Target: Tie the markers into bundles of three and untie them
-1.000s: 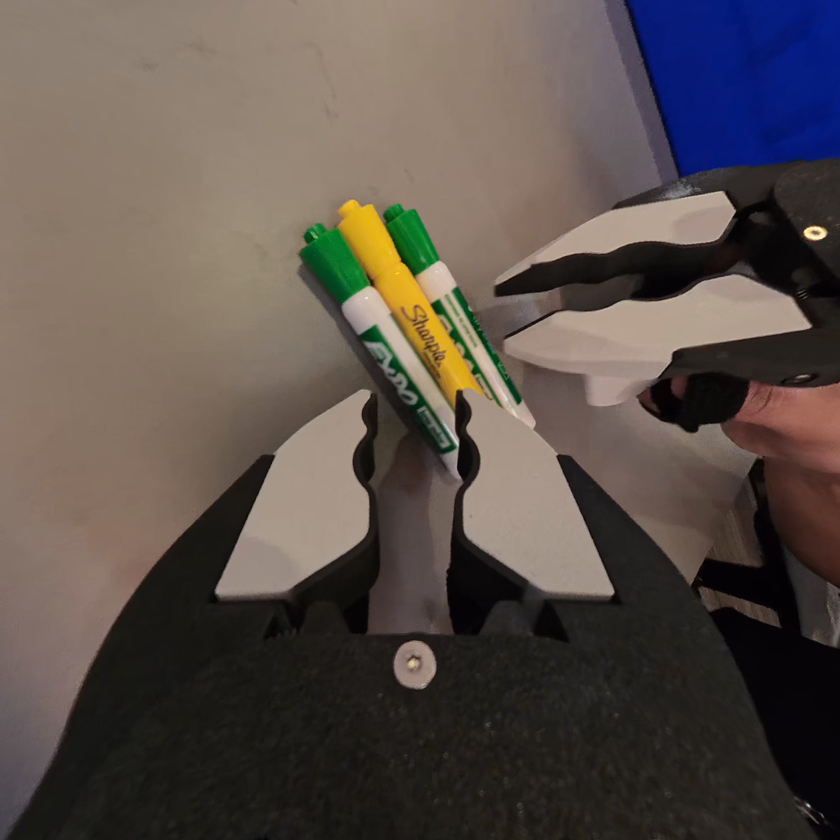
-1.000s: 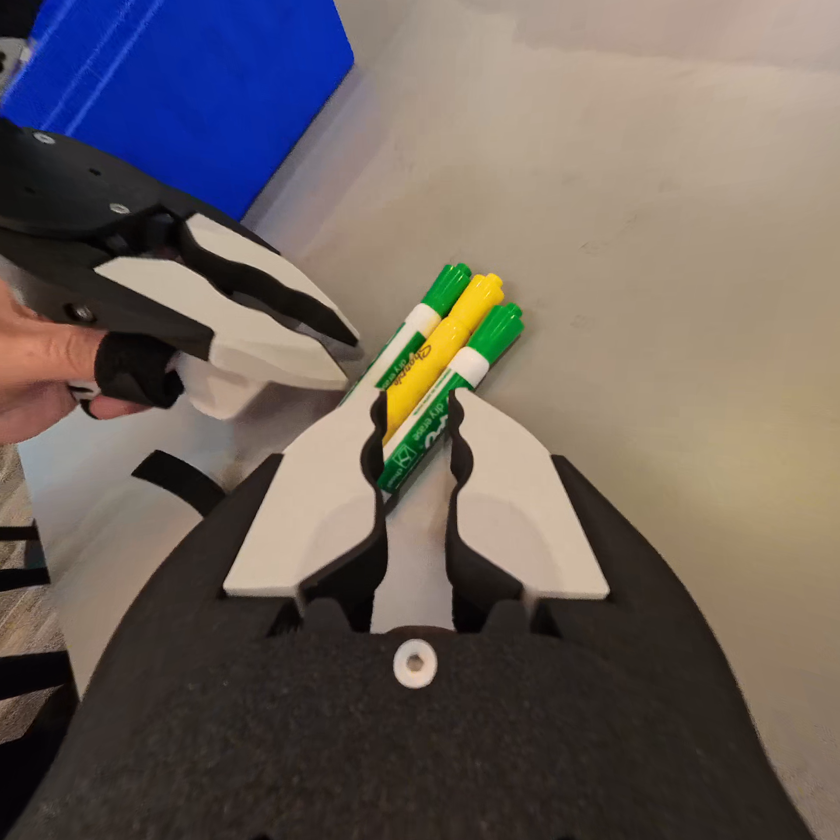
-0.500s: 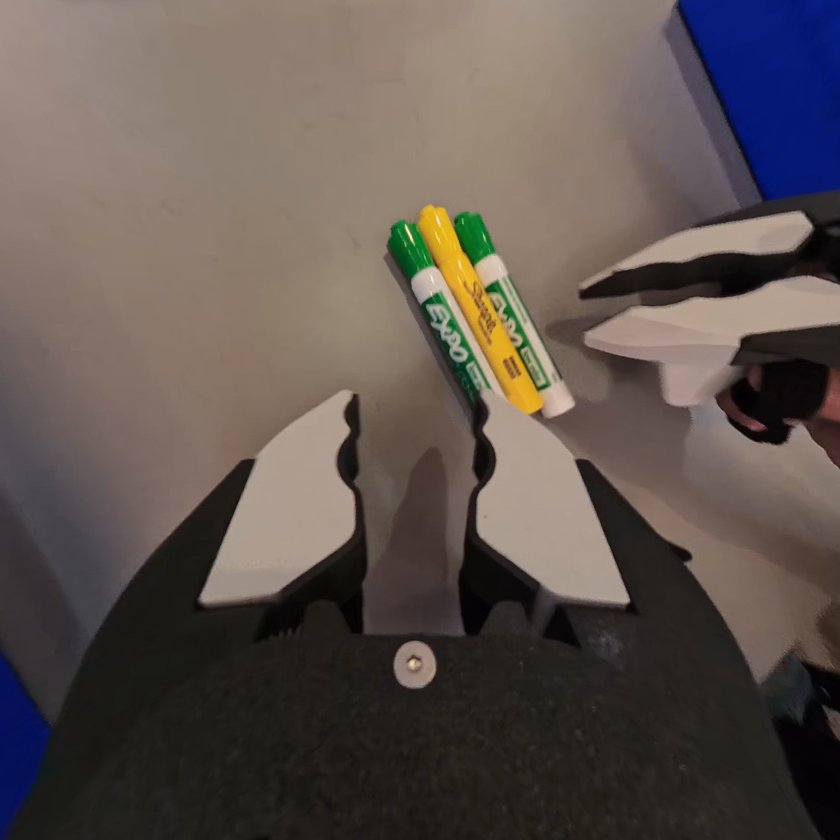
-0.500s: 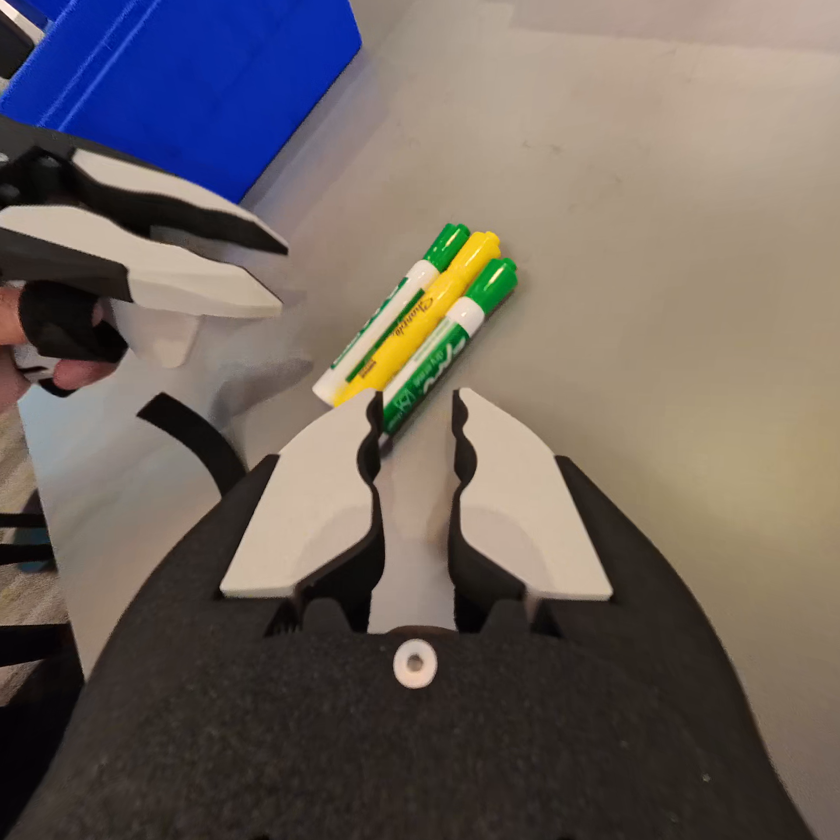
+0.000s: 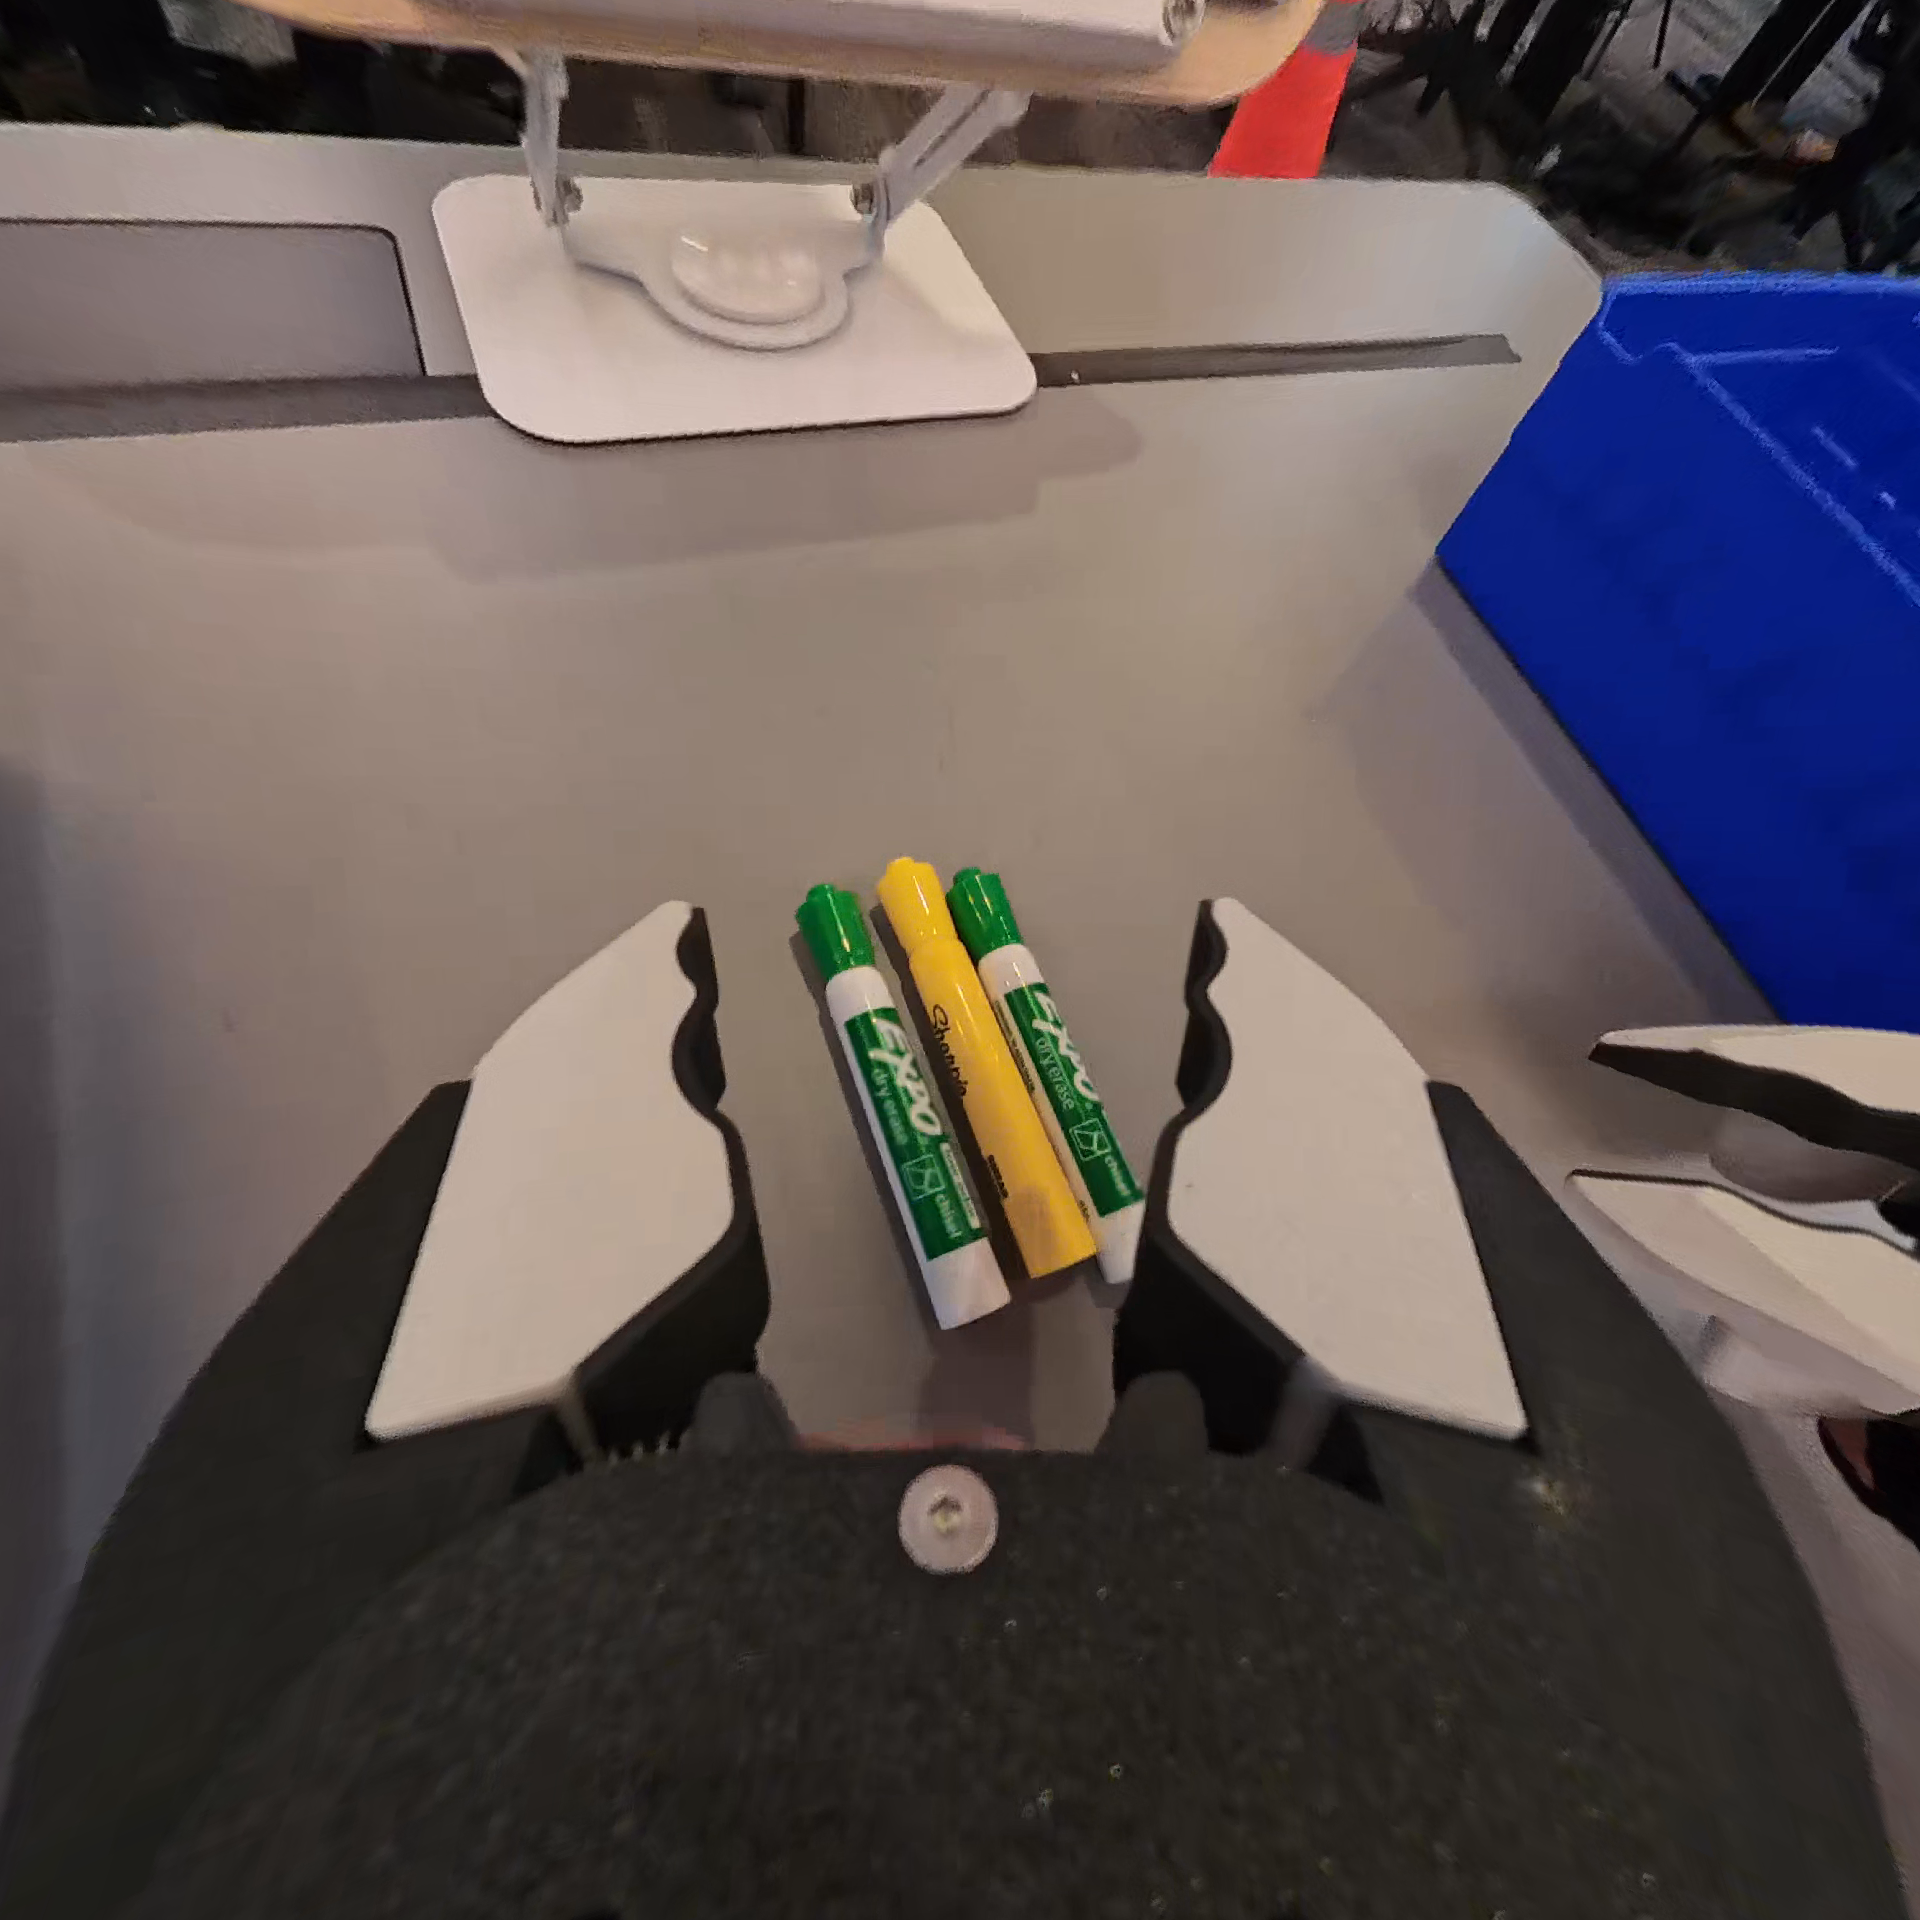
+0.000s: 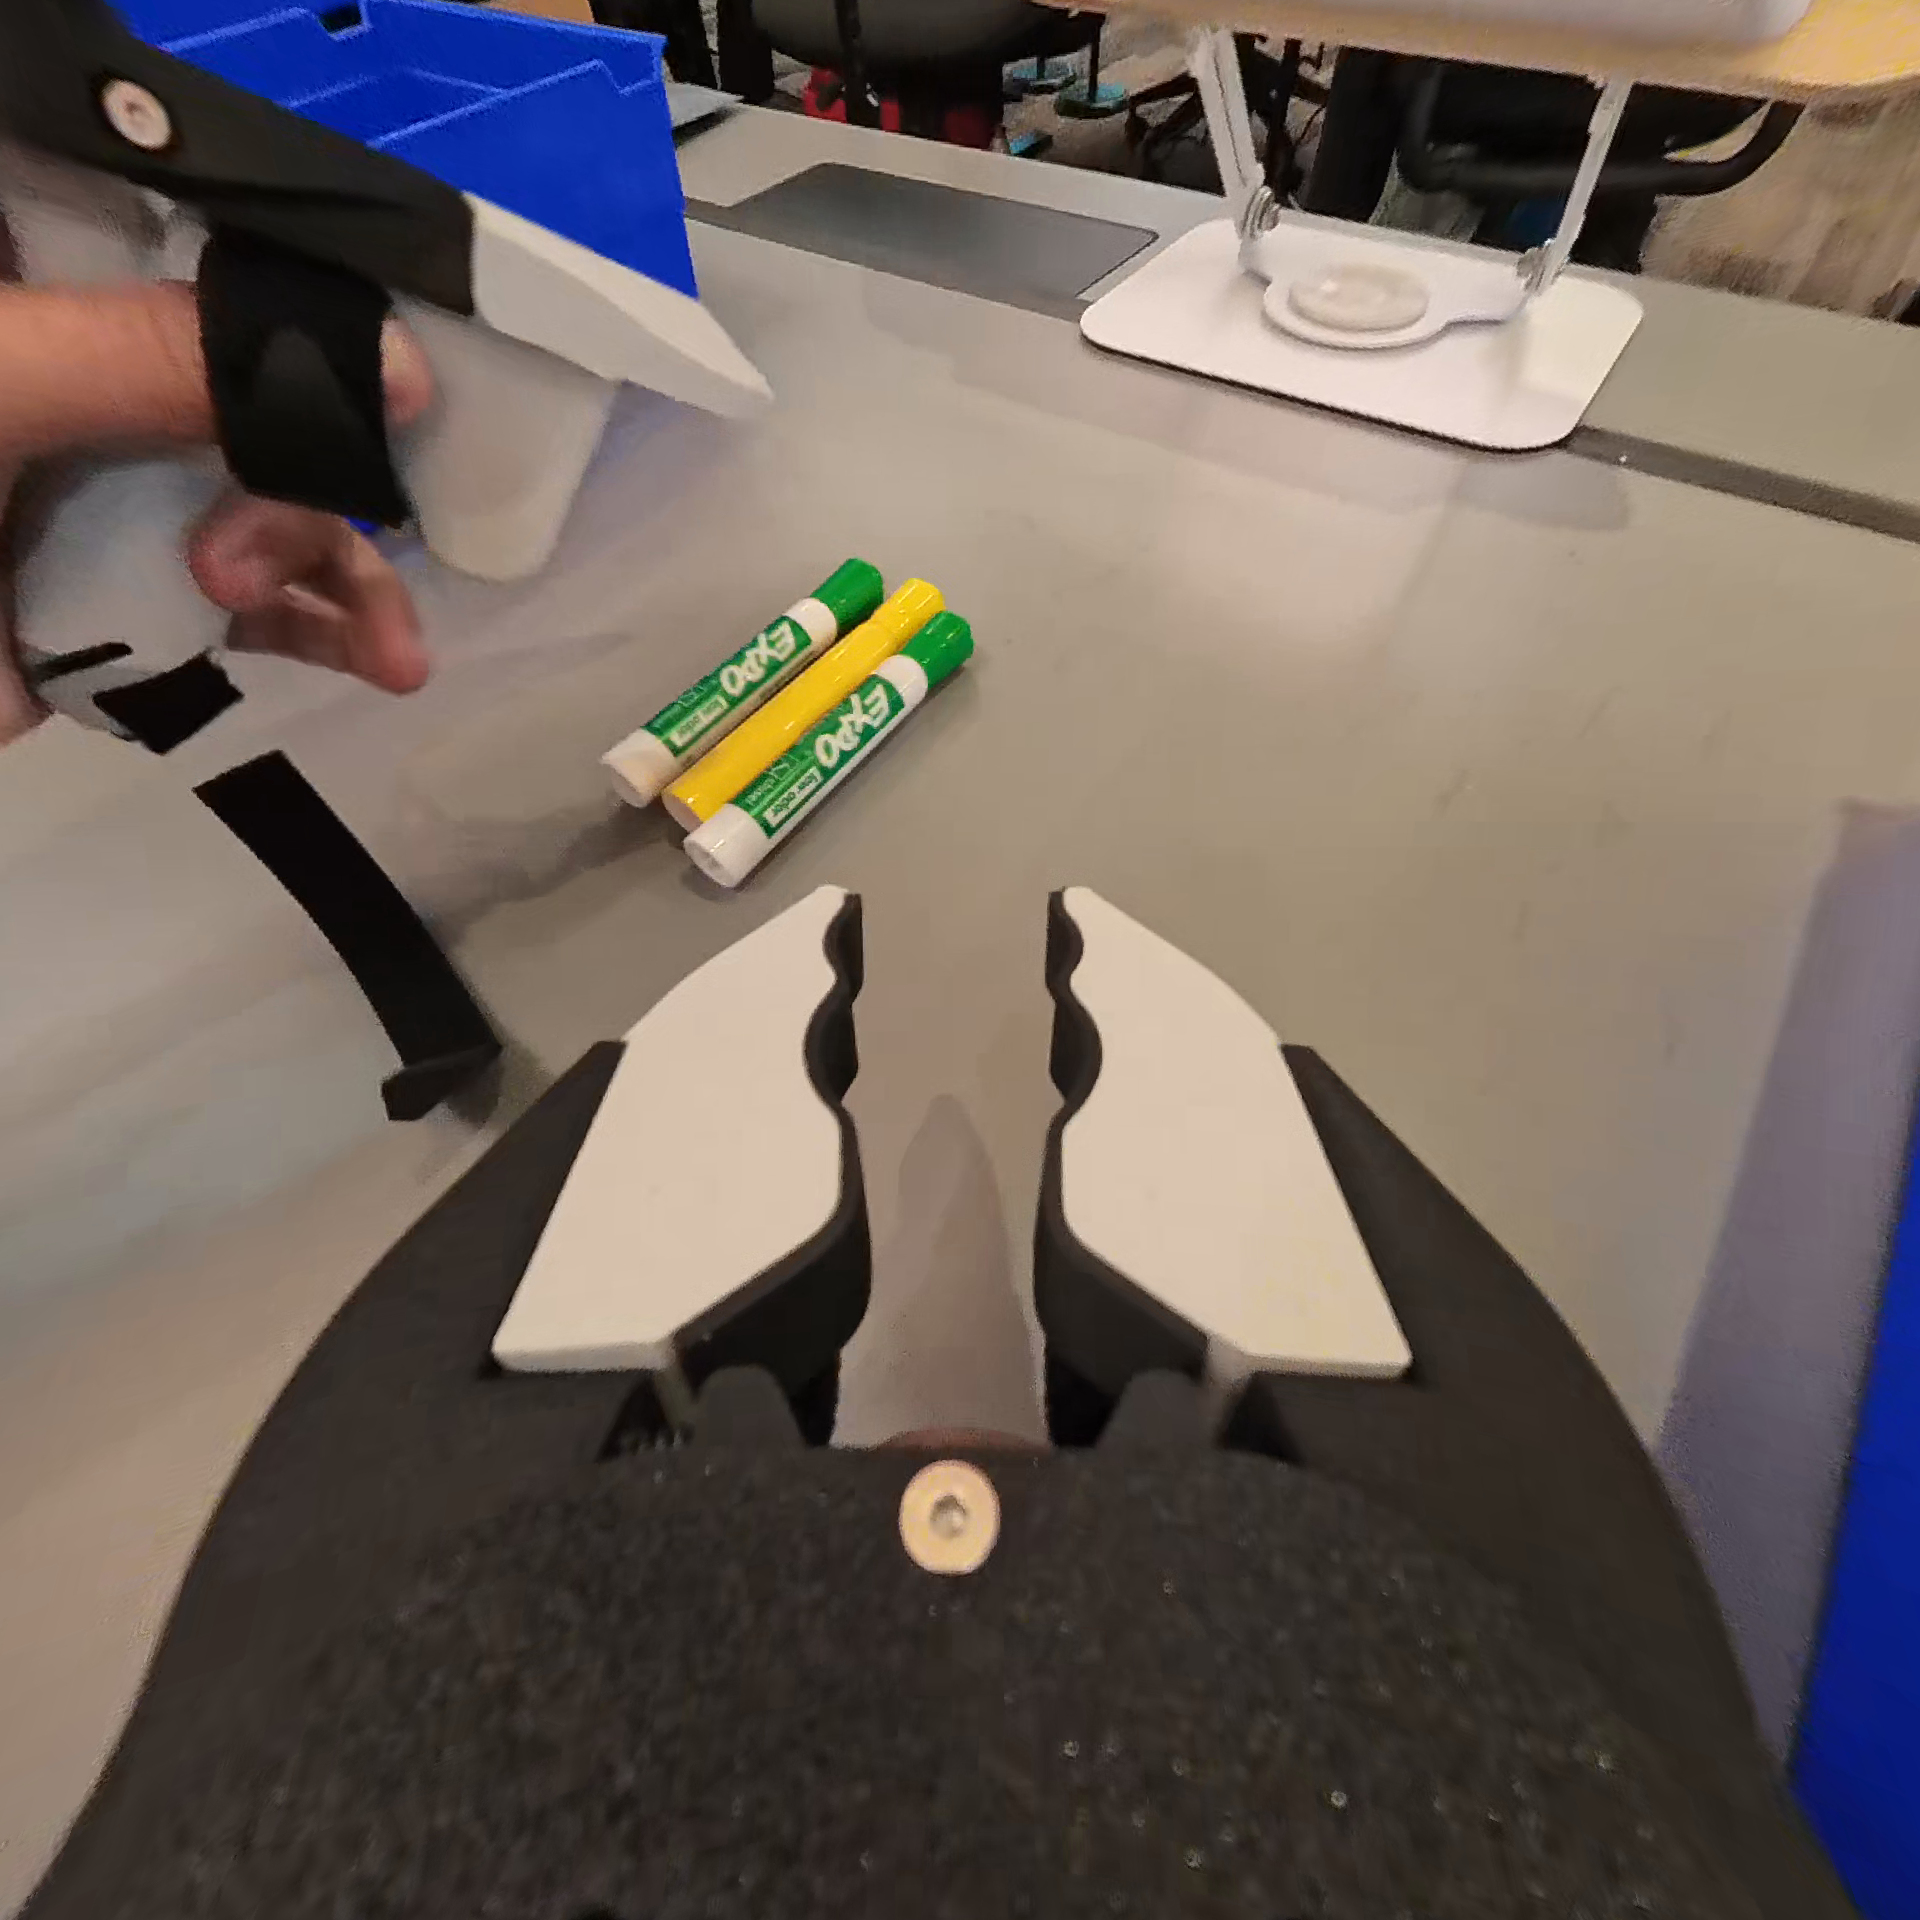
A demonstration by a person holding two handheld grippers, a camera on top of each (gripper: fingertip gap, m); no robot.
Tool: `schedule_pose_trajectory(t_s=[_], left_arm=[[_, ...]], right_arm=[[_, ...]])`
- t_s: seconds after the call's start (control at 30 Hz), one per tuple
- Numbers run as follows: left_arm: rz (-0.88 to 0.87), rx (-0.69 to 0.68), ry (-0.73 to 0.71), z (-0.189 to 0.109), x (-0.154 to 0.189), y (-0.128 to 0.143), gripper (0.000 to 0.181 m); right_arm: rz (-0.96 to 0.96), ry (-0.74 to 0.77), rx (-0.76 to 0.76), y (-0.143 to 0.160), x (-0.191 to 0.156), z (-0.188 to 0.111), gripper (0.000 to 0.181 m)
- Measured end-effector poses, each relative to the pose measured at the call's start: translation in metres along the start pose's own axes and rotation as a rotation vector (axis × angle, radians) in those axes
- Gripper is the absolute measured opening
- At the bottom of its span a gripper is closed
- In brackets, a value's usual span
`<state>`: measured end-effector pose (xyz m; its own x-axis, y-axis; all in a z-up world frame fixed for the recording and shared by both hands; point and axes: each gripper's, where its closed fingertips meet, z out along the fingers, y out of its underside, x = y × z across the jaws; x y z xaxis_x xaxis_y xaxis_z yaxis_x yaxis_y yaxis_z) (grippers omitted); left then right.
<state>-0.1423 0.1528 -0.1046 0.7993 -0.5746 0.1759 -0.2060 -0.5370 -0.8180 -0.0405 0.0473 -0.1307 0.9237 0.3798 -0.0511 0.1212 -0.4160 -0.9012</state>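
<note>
Three markers (image 5: 961, 1091) lie flat on the grey table (image 5: 416, 727), touching side by side, yellow between two green, caps toward the white stand base (image 5: 727, 312). Left gripper (image 5: 951, 914) spread wide, empty, above them. Right gripper (image 6: 954, 899) parted, empty, near their butt ends.

- The left wrist view looks steeply down from close above the markers (image 5: 961, 1091), facing the table's (image 5: 416, 727) far edge.
- The right wrist view sits lower, farther back, aimed forward-left.
- Both share markers, white stand (image 5: 727, 312), blue bin (image 5: 1714, 623).
</note>
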Motion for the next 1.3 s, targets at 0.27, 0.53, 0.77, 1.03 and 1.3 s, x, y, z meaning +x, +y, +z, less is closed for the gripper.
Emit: schedule_pose_trajectory(t_s=[0.27,0.53,0.77,1.03,1.3], left_arm=[[0.002,-0.413,0.065,0.009,-0.008,0.064,0.054],[-0.029,-0.560,0.070,0.027,-0.011,0.082,0.048],[0.053,-0.625,0.003,0.034,-0.020,0.081,0.032],[0.194,-0.643,-0.039,0.032,-0.029,0.083,0.020],[0.169,-0.405,0.109,0.018,-0.046,0.063,0.018]], right_arm=[[0.057,-0.041,0.005,0.001,0.004,-0.003,0.034],[0.070,-0.049,0.002,0.002,0.006,-0.004,0.033],[0.070,-0.049,0.000,0.002,0.006,-0.004,0.033],[0.067,-0.048,-0.017,0.007,0.006,-0.002,0.033],[0.079,-0.055,-0.030,0.010,0.010,0.001,0.034]])
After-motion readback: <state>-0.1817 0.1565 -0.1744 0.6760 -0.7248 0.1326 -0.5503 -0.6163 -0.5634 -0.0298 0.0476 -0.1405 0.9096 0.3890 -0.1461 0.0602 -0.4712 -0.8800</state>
